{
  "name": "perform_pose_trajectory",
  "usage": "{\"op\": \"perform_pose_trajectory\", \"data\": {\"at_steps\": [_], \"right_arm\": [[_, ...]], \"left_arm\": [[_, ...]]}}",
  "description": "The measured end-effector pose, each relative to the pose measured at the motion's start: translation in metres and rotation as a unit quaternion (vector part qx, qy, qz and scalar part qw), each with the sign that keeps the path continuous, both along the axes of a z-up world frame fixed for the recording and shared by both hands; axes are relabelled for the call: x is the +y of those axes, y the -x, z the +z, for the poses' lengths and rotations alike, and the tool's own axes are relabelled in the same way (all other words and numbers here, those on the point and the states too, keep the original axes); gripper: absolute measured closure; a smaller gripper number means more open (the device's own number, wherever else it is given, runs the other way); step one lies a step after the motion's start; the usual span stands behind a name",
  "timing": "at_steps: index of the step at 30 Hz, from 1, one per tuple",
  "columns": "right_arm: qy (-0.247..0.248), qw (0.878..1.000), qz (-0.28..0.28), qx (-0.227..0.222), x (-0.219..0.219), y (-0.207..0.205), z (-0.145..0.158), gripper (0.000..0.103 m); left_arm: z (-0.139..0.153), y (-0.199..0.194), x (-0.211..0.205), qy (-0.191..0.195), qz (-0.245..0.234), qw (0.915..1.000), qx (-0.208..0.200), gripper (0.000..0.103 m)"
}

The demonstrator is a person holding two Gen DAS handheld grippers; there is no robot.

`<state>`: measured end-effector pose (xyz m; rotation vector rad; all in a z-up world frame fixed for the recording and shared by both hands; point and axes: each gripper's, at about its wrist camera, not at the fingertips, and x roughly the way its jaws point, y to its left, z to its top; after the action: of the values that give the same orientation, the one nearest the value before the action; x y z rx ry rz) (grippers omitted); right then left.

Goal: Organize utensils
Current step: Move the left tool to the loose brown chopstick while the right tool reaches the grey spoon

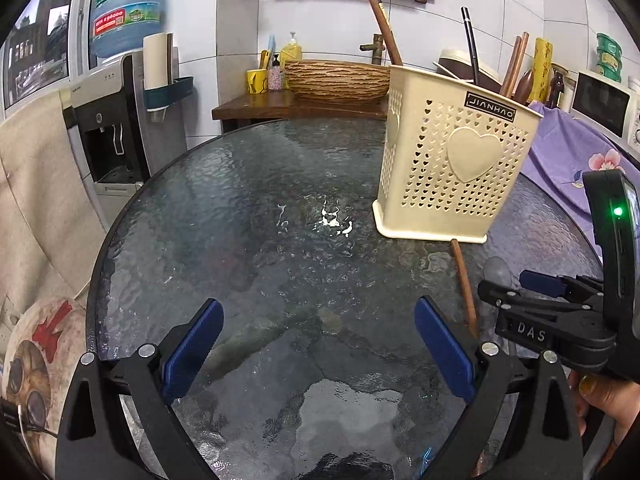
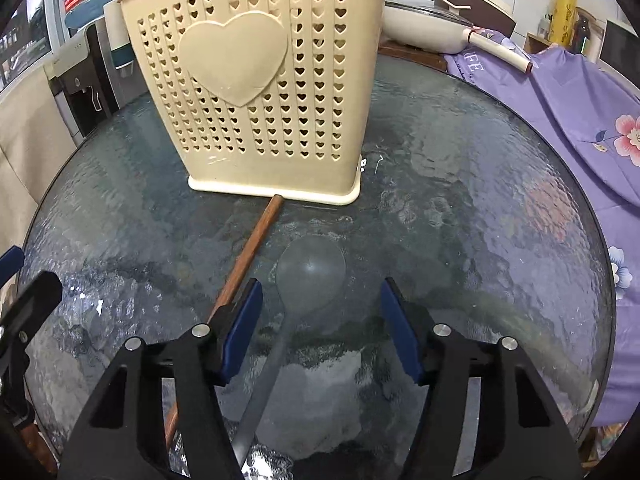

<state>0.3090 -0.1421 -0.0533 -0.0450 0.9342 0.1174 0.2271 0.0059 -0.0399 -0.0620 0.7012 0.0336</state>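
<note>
Right wrist view: the right gripper [image 2: 320, 316] hangs wide open and empty over a grey spoon [image 2: 310, 272] on the glass table [image 2: 480, 200]. Beside it a wooden stick [image 2: 250, 256] touches the cream basket [image 2: 256, 88]. The left gripper [image 1: 318, 344] gapes empty too.

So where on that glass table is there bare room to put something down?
Left of the basket, the table is bare out to its rim. It is crowded in front of the basket, where the spoon and wooden stick lie.
</note>
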Motion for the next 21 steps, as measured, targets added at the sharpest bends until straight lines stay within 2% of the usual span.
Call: {"op": "perform_pose_trajectory", "data": {"at_steps": [2, 4, 6, 7, 14, 21], "right_arm": [[0.001, 1.000, 0.000, -0.001, 0.001, -0.002, 0.000, 0.044], [0.002, 1.000, 0.007, -0.003, 0.003, -0.004, 0.000, 0.050], [0.003, 1.000, 0.015, -0.004, 0.006, -0.004, 0.001, 0.064], [0.005, 1.000, 0.020, -0.005, 0.008, -0.004, 0.002, 0.066], [-0.023, 1.000, 0.018, -0.007, -0.016, 0.000, 0.003, 0.066], [-0.033, 0.999, -0.015, -0.015, -0.057, 0.002, 0.011, 0.066]], "left_arm": [[0.000, -0.001, -0.001, 0.000, -0.002, 1.0000, 0.001, 0.009], [-0.001, -0.003, -0.004, -0.004, -0.005, 1.0000, 0.003, 0.009], [-0.001, -0.003, -0.007, -0.006, -0.009, 0.9999, 0.004, 0.009], [-0.001, -0.004, -0.009, -0.008, -0.012, 0.9999, 0.006, 0.009], [-0.002, -0.009, -0.035, -0.010, -0.059, 0.9981, 0.019, 0.010], [-0.011, -0.037, -0.076, 0.003, -0.130, 0.9891, 0.069, 0.035]]}}
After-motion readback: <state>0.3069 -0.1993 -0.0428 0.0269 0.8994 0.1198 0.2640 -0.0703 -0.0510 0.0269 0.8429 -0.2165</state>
